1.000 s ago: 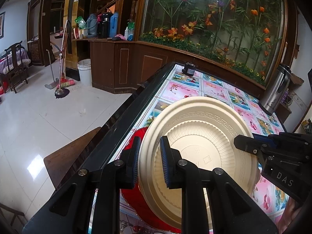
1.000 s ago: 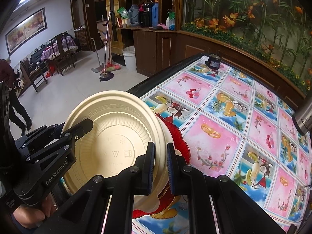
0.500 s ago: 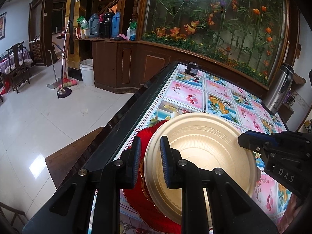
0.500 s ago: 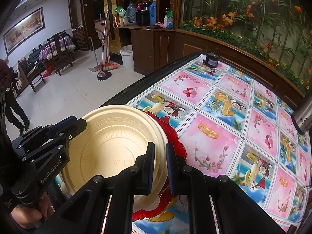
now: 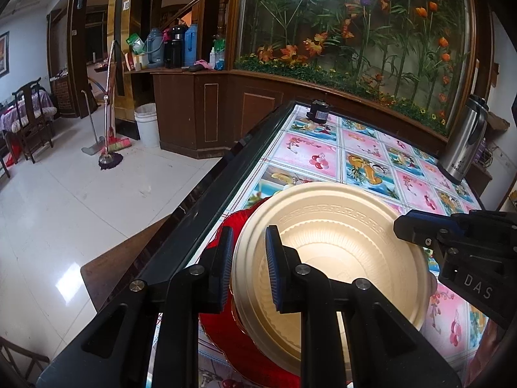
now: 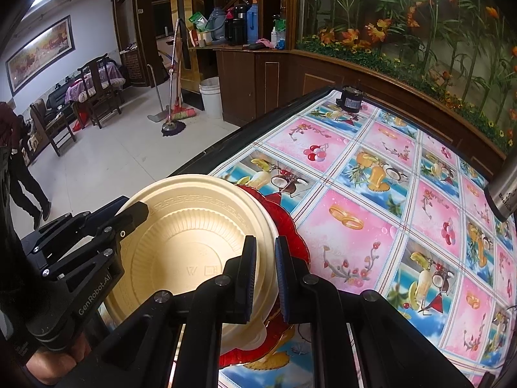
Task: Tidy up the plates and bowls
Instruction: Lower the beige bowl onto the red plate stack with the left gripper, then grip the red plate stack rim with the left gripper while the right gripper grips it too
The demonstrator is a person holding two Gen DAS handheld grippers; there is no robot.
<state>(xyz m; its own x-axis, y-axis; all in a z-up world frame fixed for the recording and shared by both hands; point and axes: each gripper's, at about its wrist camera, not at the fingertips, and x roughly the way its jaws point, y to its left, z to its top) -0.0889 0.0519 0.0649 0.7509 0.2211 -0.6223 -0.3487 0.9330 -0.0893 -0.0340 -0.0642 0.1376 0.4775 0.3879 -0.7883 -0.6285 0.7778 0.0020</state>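
Spanning both views, the bench (image 6: 371, 236) with its fruit-patterned cover carries a red plate (image 6: 295, 242) near its edge. Over that plate sits a cream bowl (image 5: 339, 245). The left hand-held gripper (image 5: 248, 268) and the right hand-held gripper (image 6: 265, 278) are each clamped on opposite sides of the bowl's rim.
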